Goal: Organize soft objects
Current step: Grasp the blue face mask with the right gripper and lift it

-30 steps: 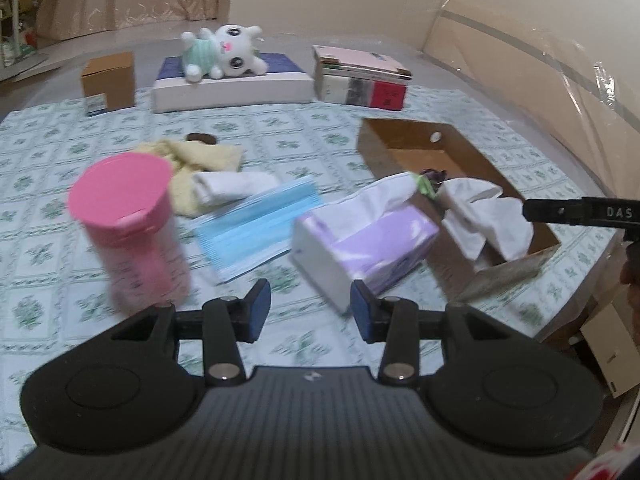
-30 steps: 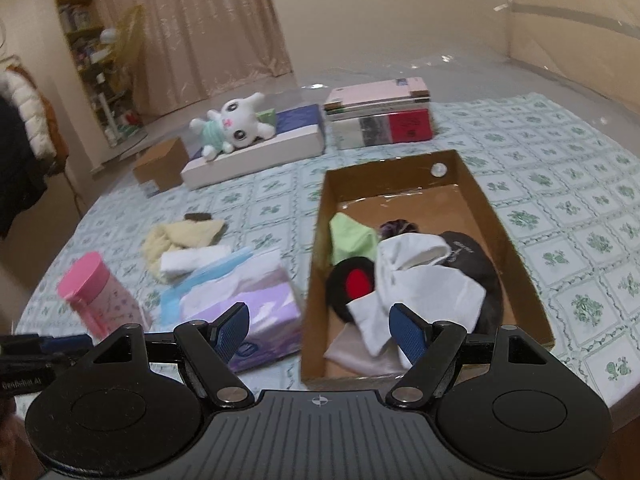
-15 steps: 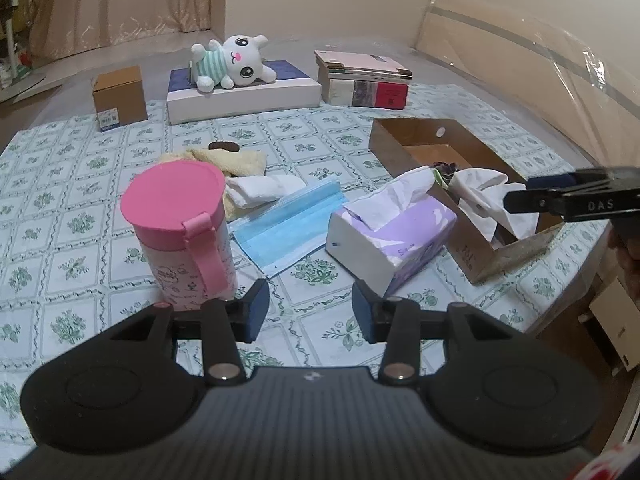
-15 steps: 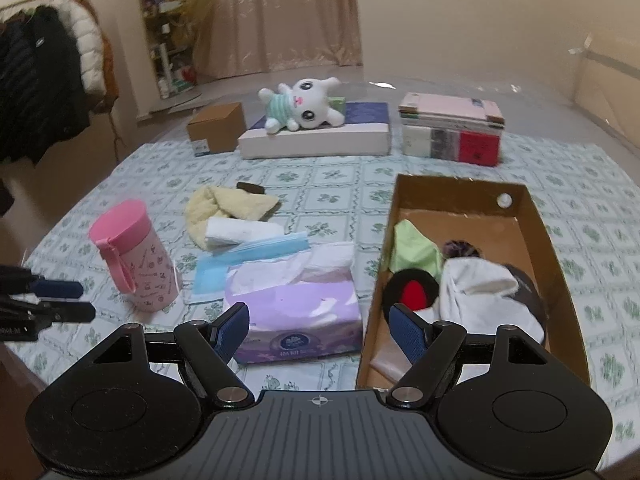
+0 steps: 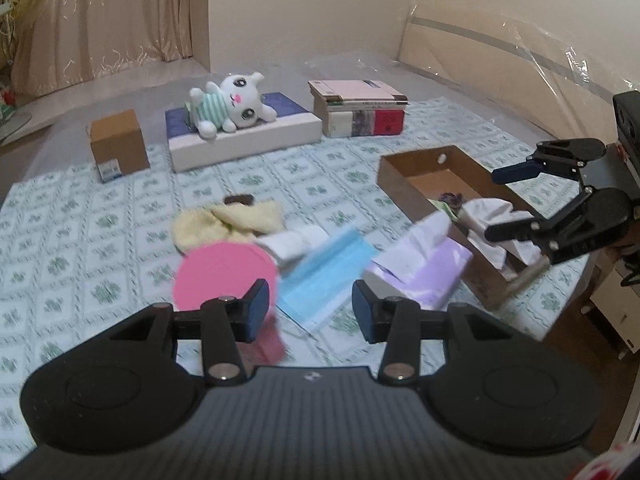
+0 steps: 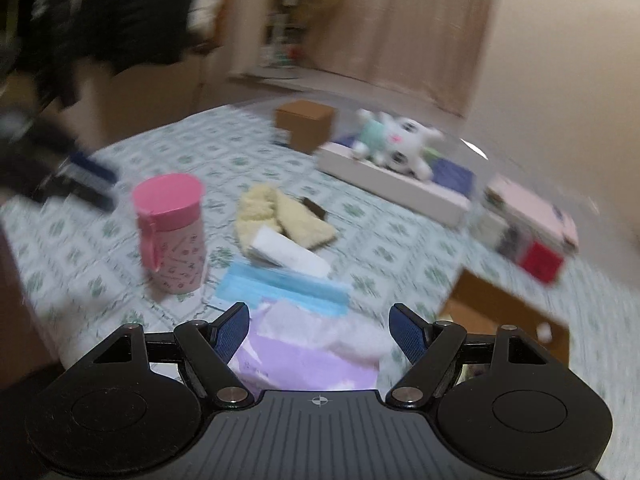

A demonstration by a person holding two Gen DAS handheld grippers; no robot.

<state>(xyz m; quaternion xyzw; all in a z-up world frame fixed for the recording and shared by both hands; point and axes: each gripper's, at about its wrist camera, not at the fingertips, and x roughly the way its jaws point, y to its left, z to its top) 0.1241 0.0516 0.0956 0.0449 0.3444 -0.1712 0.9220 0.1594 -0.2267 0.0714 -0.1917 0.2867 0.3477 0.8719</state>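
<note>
- Blue pleated face mask (image 5: 324,272) lies flat between pink-lidded cup (image 5: 224,276) and purple tissue pack (image 5: 420,276).
- Left gripper (image 5: 308,310) and right gripper (image 6: 320,330): fingers apart, empty.

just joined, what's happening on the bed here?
A person is sorting soft things into a cardboard tray, which already holds a white cloth. Both the left gripper and the right gripper are open and hold nothing. A blue face mask, a yellow cloth, a tissue pack and a pink cup lie outside the tray.
</note>
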